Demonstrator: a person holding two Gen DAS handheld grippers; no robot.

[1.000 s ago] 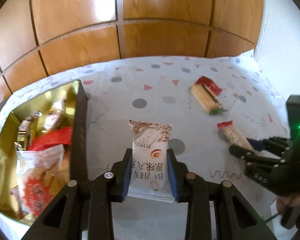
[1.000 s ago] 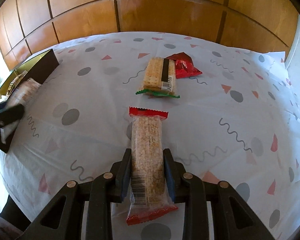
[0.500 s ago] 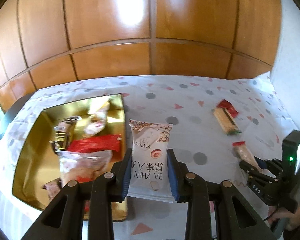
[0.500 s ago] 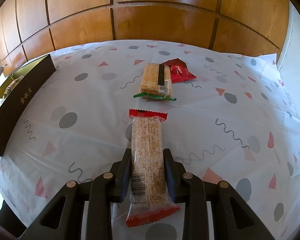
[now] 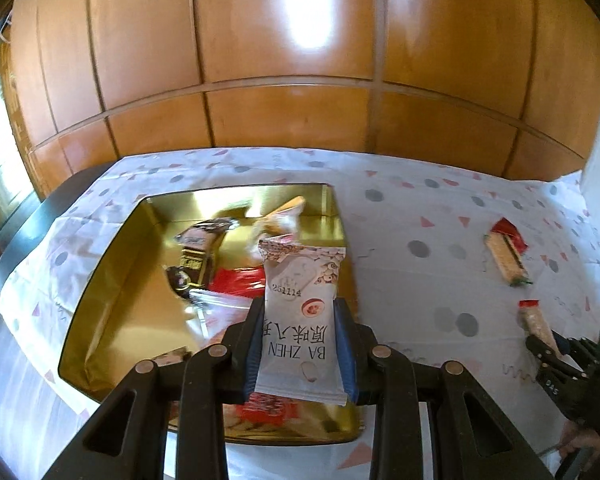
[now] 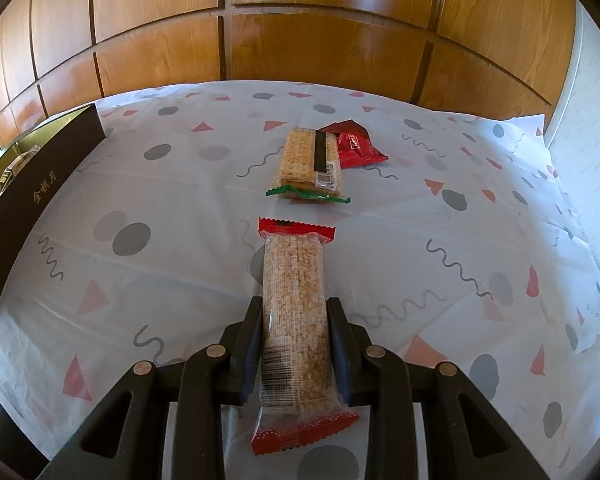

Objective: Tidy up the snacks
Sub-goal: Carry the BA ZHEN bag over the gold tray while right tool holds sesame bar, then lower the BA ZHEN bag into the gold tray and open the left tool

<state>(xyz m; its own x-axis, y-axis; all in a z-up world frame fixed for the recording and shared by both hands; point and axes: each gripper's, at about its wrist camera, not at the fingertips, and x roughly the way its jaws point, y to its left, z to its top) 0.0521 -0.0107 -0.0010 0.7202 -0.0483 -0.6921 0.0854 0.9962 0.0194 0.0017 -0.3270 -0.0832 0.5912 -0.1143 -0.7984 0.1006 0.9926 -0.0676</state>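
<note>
Now, on my left side, the left tongs [image 5: 300,344] point downward at a slant and pinch a white snack packet [image 5: 300,320] between the blue pads. The packet stands up from the pads, printed side to the camera, and hangs above the right part of the gold tray [image 5: 100,292]. Inside the tray I see a dark brown wrapper [image 5: 198,256], a red packet [image 5: 238,280] and some pale packets, but they are blurred and partly hidden behind the tongs, so I cannot name them well. Near edge of the tray is covered by the tongs body.

More to the right, on the table [image 6: 440,248] with the patterned cloth, a cracker pack [image 6: 310,164] lies with a small red packet [image 6: 354,146] touching its far right side. Just in front of it, the right tongs [image 6: 294,344] also point steeply down and are pressed on a long grain bar [image 6: 294,304] with red ends. Whether the bar rests on the cloth, I cannot tell. In the left wrist view these tongs are cut off at the right border.
</note>
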